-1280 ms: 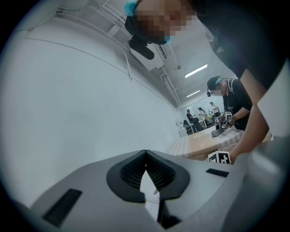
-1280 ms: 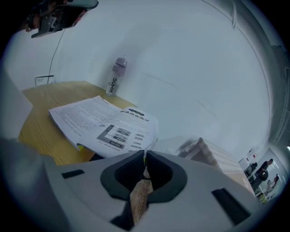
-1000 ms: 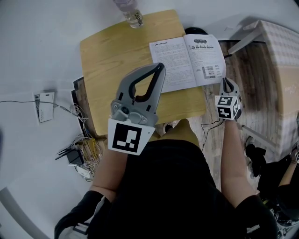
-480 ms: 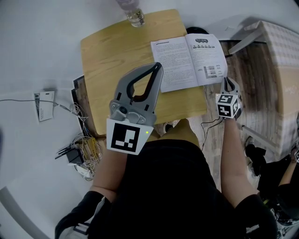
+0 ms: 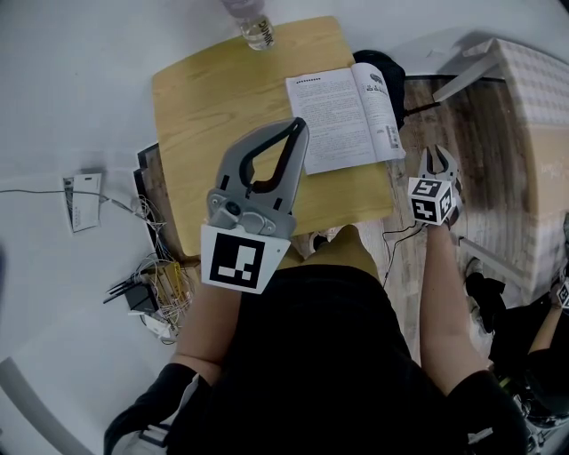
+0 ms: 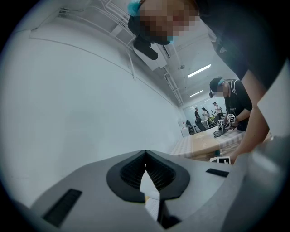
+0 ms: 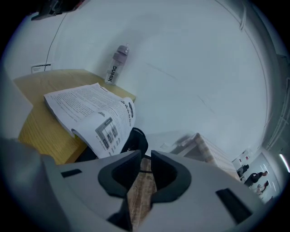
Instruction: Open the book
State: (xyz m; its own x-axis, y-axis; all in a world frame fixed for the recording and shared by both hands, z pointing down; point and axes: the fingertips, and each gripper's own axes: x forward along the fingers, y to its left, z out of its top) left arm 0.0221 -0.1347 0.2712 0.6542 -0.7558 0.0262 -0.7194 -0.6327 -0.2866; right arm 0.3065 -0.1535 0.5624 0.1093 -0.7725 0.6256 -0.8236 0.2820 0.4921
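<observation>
An open book (image 5: 340,114) of white printed pages lies at the right edge of the wooden table (image 5: 222,107). Its right page (image 5: 380,105) curls up and stands free. In the right gripper view the book (image 7: 90,113) arches just left of the jaws. My right gripper (image 5: 436,156) hangs off the table's right edge, apart from the book. Its jaws are opening, and between them (image 7: 145,159) only the floor shows. My left gripper (image 5: 300,131) hovers over the table's front, left of the book, tips touching (image 6: 145,153), holding nothing.
A clear bottle (image 5: 253,27) stands at the table's far edge, also in the right gripper view (image 7: 116,63). A black object (image 5: 384,67) sits under the book's far corner. A checked box (image 5: 524,107) is at the right. Cables (image 5: 156,284) lie on the floor at the left.
The right gripper's jaws have parted and let go of the book's right page, which has sprung up and curled leftwards. The left gripper has barely moved.
</observation>
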